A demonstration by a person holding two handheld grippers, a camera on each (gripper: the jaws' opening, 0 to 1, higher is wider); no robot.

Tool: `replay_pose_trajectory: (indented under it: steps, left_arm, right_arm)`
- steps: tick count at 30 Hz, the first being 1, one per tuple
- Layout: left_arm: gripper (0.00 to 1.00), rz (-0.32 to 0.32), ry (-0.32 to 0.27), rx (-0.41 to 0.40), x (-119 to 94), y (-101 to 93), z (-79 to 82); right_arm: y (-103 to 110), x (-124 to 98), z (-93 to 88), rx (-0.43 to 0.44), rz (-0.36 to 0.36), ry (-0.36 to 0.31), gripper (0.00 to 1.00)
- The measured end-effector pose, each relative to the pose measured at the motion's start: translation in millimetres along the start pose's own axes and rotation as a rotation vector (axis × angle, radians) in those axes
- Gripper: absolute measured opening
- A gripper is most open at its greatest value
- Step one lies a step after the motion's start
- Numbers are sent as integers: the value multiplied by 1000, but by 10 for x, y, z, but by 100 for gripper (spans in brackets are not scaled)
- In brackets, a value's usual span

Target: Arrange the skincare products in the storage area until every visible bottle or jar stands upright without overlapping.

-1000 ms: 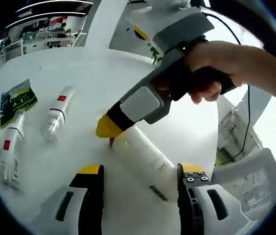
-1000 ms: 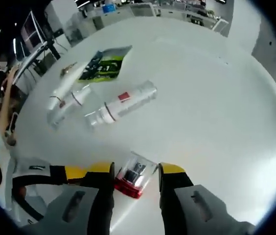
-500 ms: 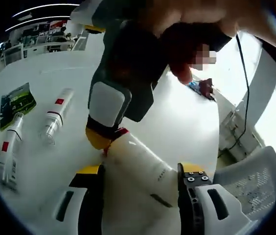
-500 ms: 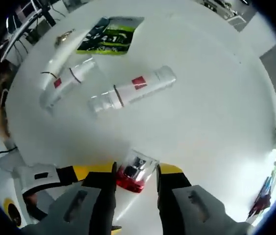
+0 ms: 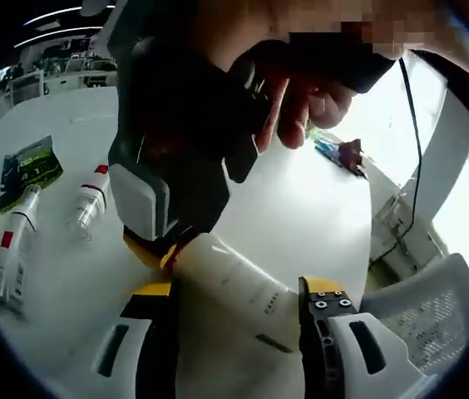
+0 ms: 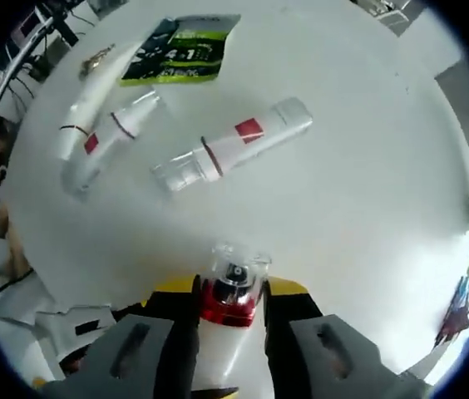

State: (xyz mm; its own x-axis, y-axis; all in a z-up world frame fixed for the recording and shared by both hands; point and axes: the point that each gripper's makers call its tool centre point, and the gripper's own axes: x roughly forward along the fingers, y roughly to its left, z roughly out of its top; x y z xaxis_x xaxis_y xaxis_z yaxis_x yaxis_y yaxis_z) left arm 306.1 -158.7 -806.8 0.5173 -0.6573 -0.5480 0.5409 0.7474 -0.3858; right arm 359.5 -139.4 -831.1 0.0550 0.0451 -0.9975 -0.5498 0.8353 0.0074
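Observation:
A white bottle [image 5: 239, 287] with a red collar and clear cap [image 6: 233, 287] lies slanted between the jaws of my left gripper [image 5: 236, 291], which stands open around its lower body. My right gripper [image 6: 230, 289] is shut on the bottle at the red collar; in the left gripper view it [image 5: 153, 253] comes down from above in a person's hand [image 5: 301, 91]. Three more bottles lie on their sides on the white table [image 6: 367, 191]: a red-labelled one [image 6: 234, 145] and a pair side by side [image 6: 101, 137].
A green packet [image 6: 172, 58] lies flat beyond the lying bottles, also at the left [image 5: 28, 166] in the left gripper view. A white mesh chair [image 5: 422, 312] stands off the table's edge to the right. A cable [image 5: 413, 150] hangs there too.
The right gripper has swung upright over the white bottle and raised its cap end, so the bottle now slants up between the left jaws. The left gripper has barely moved.

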Motion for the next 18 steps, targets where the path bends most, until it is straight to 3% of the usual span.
replay_pose_trajectory:
  steps: [6, 11, 14, 15, 18]
  left_arm:
    - [51, -2, -7, -12, -3, 23, 9]
    - [50, -3, -13, -30, -5, 20, 17]
    - [49, -2, -20, -47, -11, 26, 20]
    - [48, -6, -19, -56, -13, 22, 16]
    - [48, -2, -24, -54, -13, 25, 20]
  right_arm:
    - [11, 32, -18, 65, 36, 1, 29]
    - [32, 44, -32, -20, -18, 52, 29]
    - [52, 43, -28, -55, -8, 54, 29]
    - [51, 33, -41, -17, -10, 56, 29]
    - [61, 29, -47, -39, -8, 52, 30]
